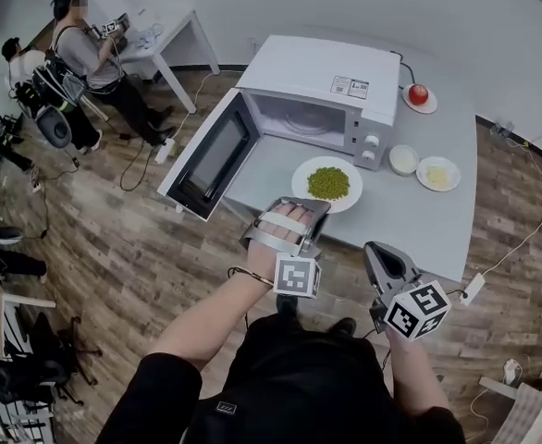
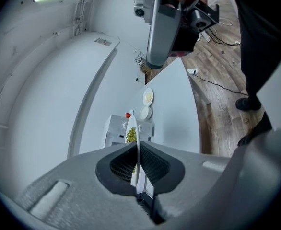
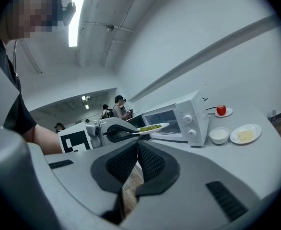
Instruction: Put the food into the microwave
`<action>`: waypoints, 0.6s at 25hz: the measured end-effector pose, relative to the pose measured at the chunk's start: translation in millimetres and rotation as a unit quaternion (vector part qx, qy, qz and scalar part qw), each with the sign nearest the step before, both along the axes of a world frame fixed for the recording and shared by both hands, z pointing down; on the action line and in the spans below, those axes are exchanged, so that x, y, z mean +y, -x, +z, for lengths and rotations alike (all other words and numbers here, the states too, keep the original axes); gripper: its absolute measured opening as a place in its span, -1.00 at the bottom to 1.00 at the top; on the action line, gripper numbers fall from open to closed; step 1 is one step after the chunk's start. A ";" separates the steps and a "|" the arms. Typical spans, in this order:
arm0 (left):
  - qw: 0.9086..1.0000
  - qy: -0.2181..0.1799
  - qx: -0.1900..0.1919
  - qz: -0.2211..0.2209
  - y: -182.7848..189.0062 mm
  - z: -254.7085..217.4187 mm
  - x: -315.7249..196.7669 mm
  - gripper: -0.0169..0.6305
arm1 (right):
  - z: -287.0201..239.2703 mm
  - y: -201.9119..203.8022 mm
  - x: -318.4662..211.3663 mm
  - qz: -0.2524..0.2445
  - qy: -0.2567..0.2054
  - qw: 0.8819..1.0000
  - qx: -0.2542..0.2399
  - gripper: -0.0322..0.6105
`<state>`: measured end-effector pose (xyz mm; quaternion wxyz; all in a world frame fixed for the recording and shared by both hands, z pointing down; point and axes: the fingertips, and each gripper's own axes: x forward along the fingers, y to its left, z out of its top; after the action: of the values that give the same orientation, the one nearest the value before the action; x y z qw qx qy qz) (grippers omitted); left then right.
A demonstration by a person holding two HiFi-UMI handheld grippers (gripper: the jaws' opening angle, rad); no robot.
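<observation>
Head view: the left gripper [image 1: 308, 209] clamps the near rim of the plate of green peas [image 1: 327, 184], which it holds above the grey surface [image 1: 437, 220], just in front of the open microwave [image 1: 313, 72]. The right gripper [image 1: 377, 252] is beside it, apart from the plate.

Left gripper view: the plate's edge runs between the closed jaws.

Right gripper view: its jaws are together with nothing between them, and the plate is ahead of them, near the microwave's opening.

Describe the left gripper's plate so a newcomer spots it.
Find the white microwave, door open, on the grey table. In front of it is a plate, rim clamped in the jaws of the left gripper. It alone holds green peas.
</observation>
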<state>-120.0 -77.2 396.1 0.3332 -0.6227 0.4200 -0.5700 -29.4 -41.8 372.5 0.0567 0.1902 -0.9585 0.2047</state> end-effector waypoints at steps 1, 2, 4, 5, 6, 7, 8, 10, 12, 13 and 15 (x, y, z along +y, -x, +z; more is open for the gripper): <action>1.000 -0.001 0.000 0.001 11.0 -1.0 0.9 -0.90 | -0.5 11.2 0.0 0.000 -0.001 1.000 0.001 -0.86; 1.000 0.000 -0.001 0.003 22.0 -1.3 2.1 -0.90 | -0.9 22.6 0.0 0.000 -0.001 1.000 0.001 -0.86; 1.000 0.001 -0.003 0.009 42.9 -0.9 5.2 -0.90 | -1.0 45.8 0.8 0.002 0.001 1.000 0.001 -0.86; 1.000 0.001 -0.006 0.014 53.0 -0.7 7.1 -0.90 | -1.1 57.8 2.0 0.004 0.002 1.000 0.000 -0.86; 1.000 0.003 -0.009 0.020 63.1 -0.1 9.4 -0.90 | -1.6 70.1 3.4 0.007 0.003 1.000 -0.001 -0.86; 1.000 0.008 -0.011 0.025 73.2 1.3 11.7 -0.90 | -3.1 82.7 4.7 0.009 0.003 1.000 -0.002 -0.86; 0.999 0.015 -0.013 0.030 83.2 2.5 13.3 -0.90 | -5.4 95.2 5.3 0.011 0.002 1.000 -0.003 -0.86; 0.999 0.022 -0.008 0.037 101.2 3.2 13.7 -0.90 | -10.8 119.2 5.6 0.012 -0.001 1.000 -0.006 -0.86; 0.999 0.022 -0.007 0.039 117.4 3.3 11.7 -0.90 | -13.5 139.4 6.6 0.007 -0.002 1.000 -0.007 -0.86; 0.999 0.022 -0.008 0.038 124.6 4.2 9.5 -0.90 | -13.3 147.4 6.7 0.004 -0.002 1.000 -0.006 -0.85; 0.999 0.029 -0.006 0.036 137.0 9.2 2.9 -0.90 | -10.6 160.1 4.2 -0.001 0.000 1.000 0.000 -0.86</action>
<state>-257.1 -74.2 405.3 0.3377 -0.6434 0.3789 -0.5730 -189.5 -37.6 362.0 0.0566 0.1892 -0.9588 0.2042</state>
